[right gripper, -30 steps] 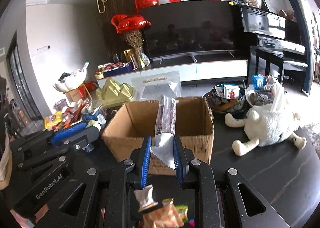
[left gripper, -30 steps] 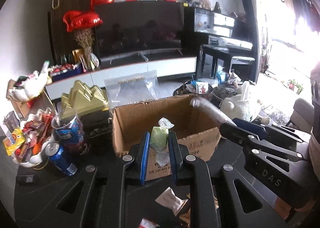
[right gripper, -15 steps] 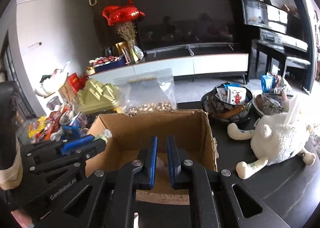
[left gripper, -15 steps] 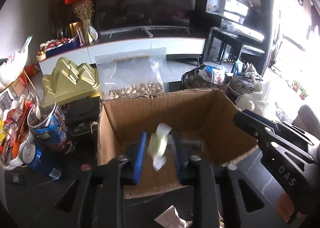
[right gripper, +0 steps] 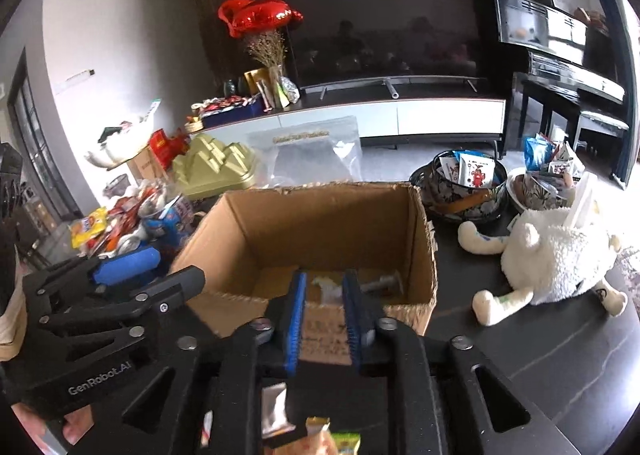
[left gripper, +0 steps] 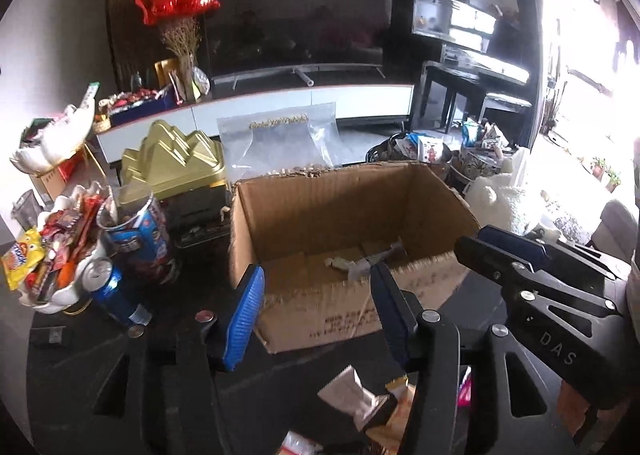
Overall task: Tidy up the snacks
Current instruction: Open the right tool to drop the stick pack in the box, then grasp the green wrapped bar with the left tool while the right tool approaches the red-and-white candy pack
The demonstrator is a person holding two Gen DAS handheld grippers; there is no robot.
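An open cardboard box [left gripper: 280, 315] stands on the dark table. On its floor lie a small green snack [left gripper: 340, 263] and a silver wrapped bar [left gripper: 378, 255], also seen as the green snack [right gripper: 326, 287] and the bar [right gripper: 380, 282]. My left gripper [left gripper: 316, 311] hovers before the box's near wall, its jaws opening with nothing between them. My right gripper [right gripper: 323, 319] is at the same wall, its jaws opening by a narrow gap and empty. Loose wrapped snacks [left gripper: 352, 395] lie on the table under both grippers.
A white bowl of snacks [left gripper: 52, 255], a blue can [left gripper: 112, 291] and a blue cup [left gripper: 136, 231] crowd the left. A gold box [left gripper: 172, 163] and a zip bag [left gripper: 280, 139] stand behind. A plush sheep [right gripper: 560, 251] and a packet bowl [right gripper: 464, 183] are right.
The left gripper let go of the green snack and the right let go of the silver bar. Both now lie in the box. Both grippers drew back to the near wall.
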